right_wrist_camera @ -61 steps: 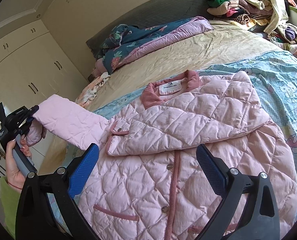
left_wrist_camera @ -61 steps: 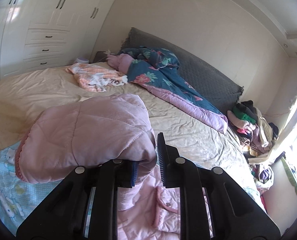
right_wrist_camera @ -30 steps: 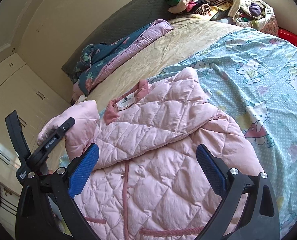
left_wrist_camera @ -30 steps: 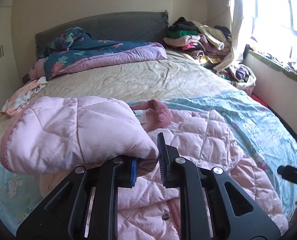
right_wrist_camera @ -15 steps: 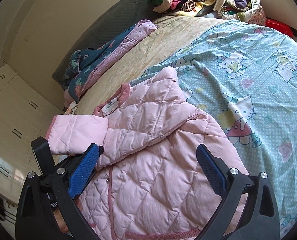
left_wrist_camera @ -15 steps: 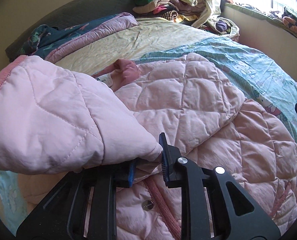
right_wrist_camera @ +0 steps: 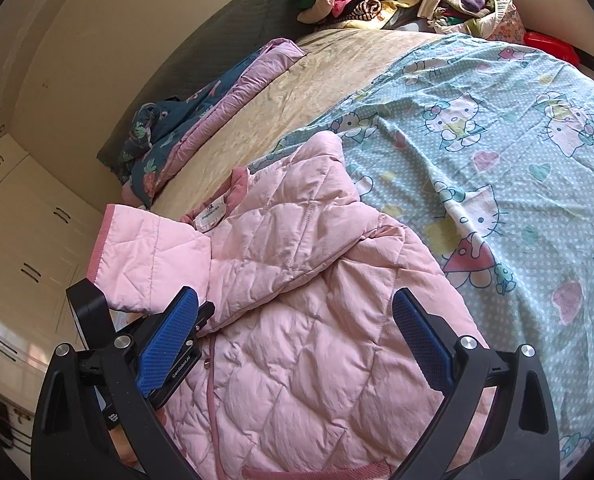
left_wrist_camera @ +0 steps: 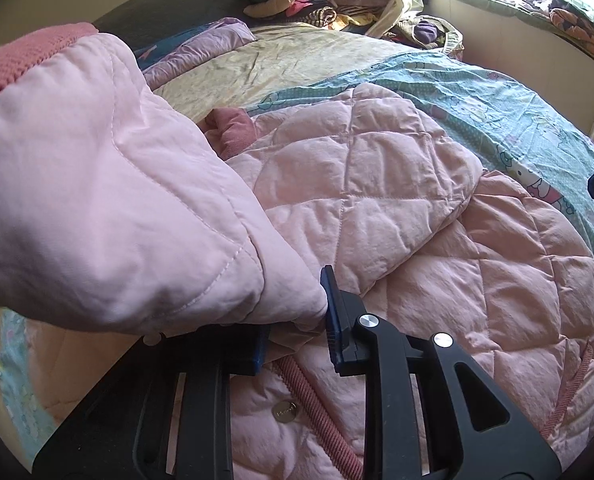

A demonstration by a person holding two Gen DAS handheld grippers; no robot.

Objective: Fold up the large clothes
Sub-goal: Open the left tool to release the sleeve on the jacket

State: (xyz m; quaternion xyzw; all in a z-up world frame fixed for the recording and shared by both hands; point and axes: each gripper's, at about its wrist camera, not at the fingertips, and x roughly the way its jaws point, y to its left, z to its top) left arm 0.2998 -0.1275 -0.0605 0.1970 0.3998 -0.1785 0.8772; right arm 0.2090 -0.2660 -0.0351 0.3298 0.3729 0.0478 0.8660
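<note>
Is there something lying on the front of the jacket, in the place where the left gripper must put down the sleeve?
Nothing visible. The left gripper holds the sleeve above the jacket front; only the other sleeve, already folded, lies there. The right gripper hovers open.

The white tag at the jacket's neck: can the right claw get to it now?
Probably yes. The right claw hangs open over the pink jacket, and the white tag shows uncovered ahead. The sleeve held by the left claw sits just beside it.
</note>
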